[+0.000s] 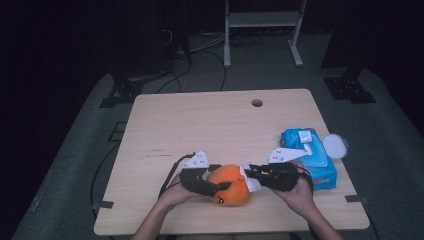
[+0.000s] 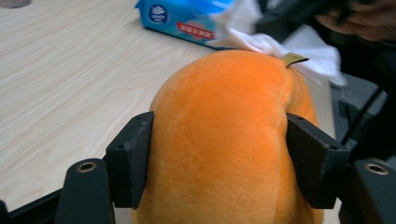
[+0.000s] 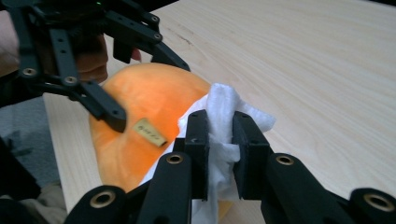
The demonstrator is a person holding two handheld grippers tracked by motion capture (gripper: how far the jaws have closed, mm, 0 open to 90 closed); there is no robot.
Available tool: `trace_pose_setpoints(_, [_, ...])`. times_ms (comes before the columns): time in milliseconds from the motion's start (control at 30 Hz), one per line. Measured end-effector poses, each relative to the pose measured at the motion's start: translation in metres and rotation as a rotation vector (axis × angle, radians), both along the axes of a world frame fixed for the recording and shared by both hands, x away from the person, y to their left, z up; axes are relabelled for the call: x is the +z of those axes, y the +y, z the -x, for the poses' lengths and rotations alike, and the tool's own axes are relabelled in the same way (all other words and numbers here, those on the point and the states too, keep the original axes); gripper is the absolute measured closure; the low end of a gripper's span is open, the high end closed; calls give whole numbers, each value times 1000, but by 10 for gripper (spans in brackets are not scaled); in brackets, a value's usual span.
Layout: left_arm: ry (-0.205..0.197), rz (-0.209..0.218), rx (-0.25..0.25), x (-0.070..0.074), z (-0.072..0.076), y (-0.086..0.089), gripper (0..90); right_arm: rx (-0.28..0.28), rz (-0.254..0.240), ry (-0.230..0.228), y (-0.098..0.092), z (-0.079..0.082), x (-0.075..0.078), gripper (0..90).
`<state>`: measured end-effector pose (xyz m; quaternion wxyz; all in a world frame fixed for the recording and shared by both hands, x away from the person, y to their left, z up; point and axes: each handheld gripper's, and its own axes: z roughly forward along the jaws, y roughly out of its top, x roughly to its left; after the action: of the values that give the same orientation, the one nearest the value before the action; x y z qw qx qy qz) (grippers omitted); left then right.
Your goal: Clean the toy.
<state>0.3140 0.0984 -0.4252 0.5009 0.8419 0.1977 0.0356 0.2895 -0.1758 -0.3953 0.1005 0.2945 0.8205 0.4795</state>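
High view: I'm holding the orange plush toy (image 1: 231, 186) at the table's (image 1: 210, 125) near edge w/ my left gripper (image 1: 212, 186); my right gripper (image 1: 251, 176) is meeting it from the other side; blue tissue pack (image 1: 307, 156) is sitting just beyond.

Left gripper view: jaws are squeezing the plush's flanks.

Right gripper view: jaws are pinching a white tissue (image 3: 223, 122), pressing it against the plush.

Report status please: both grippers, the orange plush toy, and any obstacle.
Left gripper shut on orange plush toy. Right gripper shut on white wipe, wipe against toy. Blue wipe pack close beside the right hand, not blocking.
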Motion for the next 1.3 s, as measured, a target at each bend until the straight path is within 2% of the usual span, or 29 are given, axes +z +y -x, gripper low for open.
trace_pose_setpoints(33, [2, -1, 4, -1, -1, 0, 309, 0, 0, 0, 0, 0, 0, 771])
trace_pose_setpoints(67, [13, 7, 20, -2, -2, 0, 307, 5, 11, -26, 5, 5, 2, 773])
trace_pose_setpoints(133, [16, 8, 28, -2, -2, 0, 308, 15, 0, -37, 6, 7, 3, 774])
trace_pose_setpoints(200, [16, 14, 34, -3, -2, 0, 309, 53, -18, -28, 9, 10, 7, 774])
trace_pose_setpoints(233, [10, 9, 27, -3, -1, -1, 309, 66, -8, -32, 12, 11, 7, 773])
trace_pose_setpoints(267, [5, 5, 20, -2, -1, -1, 310, 60, 18, -51, 15, 13, 6, 773])
trace_pose_setpoints(333, [6, 8, 22, -3, 0, 0, 310, 56, 19, -51, 14, 11, 4, 772])
trace_pose_setpoints(433, [-14, 6, 8, -3, 1, 0, 311, -5, 38, -66, 5, 3, 2, 772])
trace_pose_setpoints(500, [-60, 6, -9, -2, 5, -3, 311, -35, 21, -23, -5, -5, -2, 772])
trace_pose_setpoints(533, [-101, 0, -15, 0, 8, -7, 313, -39, -9, 24, -9, -9, -6, 772])
trace_pose_setpoints(600, [-108, 3, -17, 2, 9, -8, 312, -38, -20, 35, -9, -9, -7, 773])
trace_pose_setpoints(667, [-97, 19, -23, 7, 8, -5, 240, -10, -12, 31, -6, -6, -5, 776])
trace_pose_setpoints(700, [-79, 30, -16, 9, 7, -2, 240, -10, -12, 31, -6, -6, -5, 776])
trace_pose_setpoints(733, [-46, 37, -7, 11, 5, 0, 199, 0, -9, 36, -5, -5, -5, 776])
trace_pose_setpoints(767, [-12, 34, -5, 11, 3, 1, 149, 14, -8, 46, -4, -5, -7, 775])
trace_pose_setpoints(800, [18, 6, -13, 9, 2, 1, 93, 29, -10, 58, -2, -5, -8, 775])
trace_pose_setpoints(867, [41, -28, -42, 0, 2, -3, 73, 53, -20, 72, 2, -3, -7, 775])
trace_pose_setpoints(900, [22, -37, -47, -4, 4, -6, 116, 53, -17, 71, 3, -3, -6, 775])
trace_pose_setpoints(933, [22, -37, -47, -4, 4, -6, 189, 53, -17, 71, 3, -3, -6, 775])
trace_pose_setpoints(967, [-2, -34, -44, -1, 4, -6, 189, 48, -6, 62, 3, -2, -6, 775])
trace_pose_setpoints(1000, [-94, -12, -35, 7, 7, -5, 299, 28, -7, 49, 1, -2, -3, 775])
trace_pose_setpoints(1033, [-94, -12, -35, 7, 7, -5, 320, 28, -7, 49, 1, -2, -3, 775])
trace_pose_setpoints(1067, [-164, -8, -24, 9, 9, -6, 320, 17, -21, 47, -2, -3, 0, 775])
trace_pose_setpoints(1100, [-222, -24, -22, 11, 10, -8, 328, 8, -35, 40, -5, -4, 2, 775])
trace_pose_setpoints(1167, [-300, -18, -23, 11, 11, -10, 327, -11, -69, 23, -9, -7, 8, 775])
trace_pose_setpoints(1233, [-374, -22, -27, 6, 12, -13, 320, -20, -75, 21, -10, -8, 8, 775])
trace_pose_setpoints(1267, [-378, -30, -42, 3, 12, -13, 301, -28, -75, 22, -11, -10, 7, 775])
trace_pose_setpoints(1300, [-360, -39, -64, 0, 11, -13, 274, -36, -70, 24, -10, -11, 4, 774])
